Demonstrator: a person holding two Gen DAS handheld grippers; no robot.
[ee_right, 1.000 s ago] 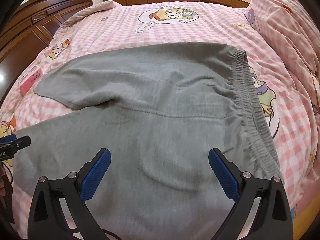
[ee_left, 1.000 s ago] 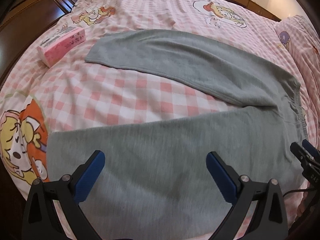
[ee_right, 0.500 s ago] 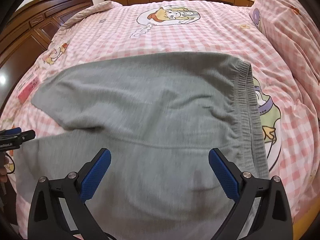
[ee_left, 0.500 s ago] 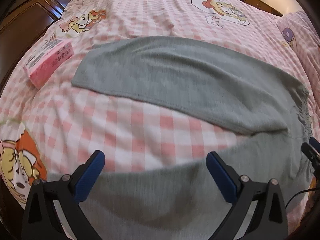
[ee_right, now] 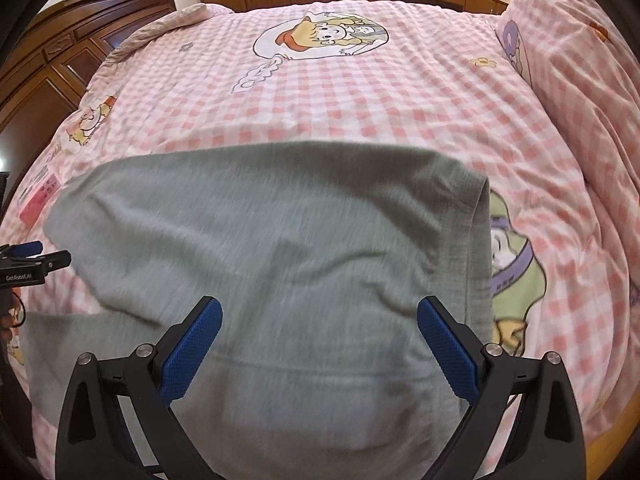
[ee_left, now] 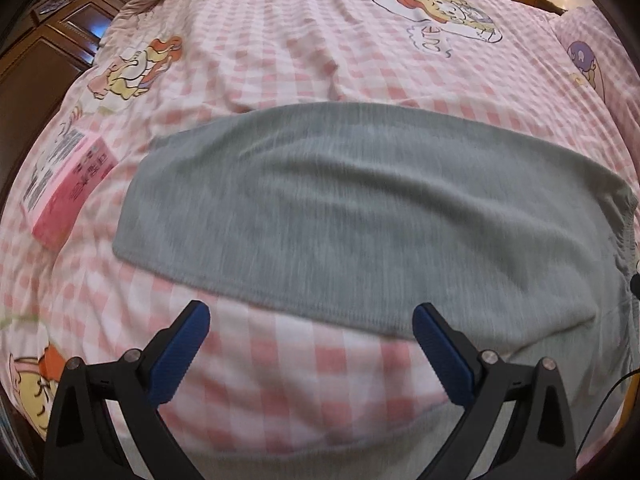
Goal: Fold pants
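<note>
Grey knit pants [ee_left: 360, 216] spread flat on the pink checked bed [ee_left: 320, 40], far leg straight ahead of the left gripper [ee_left: 312, 344], near leg now mostly slid out of view below it, with bare checks showing between the fingers where grey cloth lay a second ago. Waistband [ee_right: 476, 248] ahead and right of the right gripper [ee_right: 320, 340]. Probably an advance toward the far leg; first fold not yet made. Both grippers spread wide apart, holding nothing, touching no cloth as far as visible. Pink box [ee_left: 68, 192] far left, clear of the pants.
</note>
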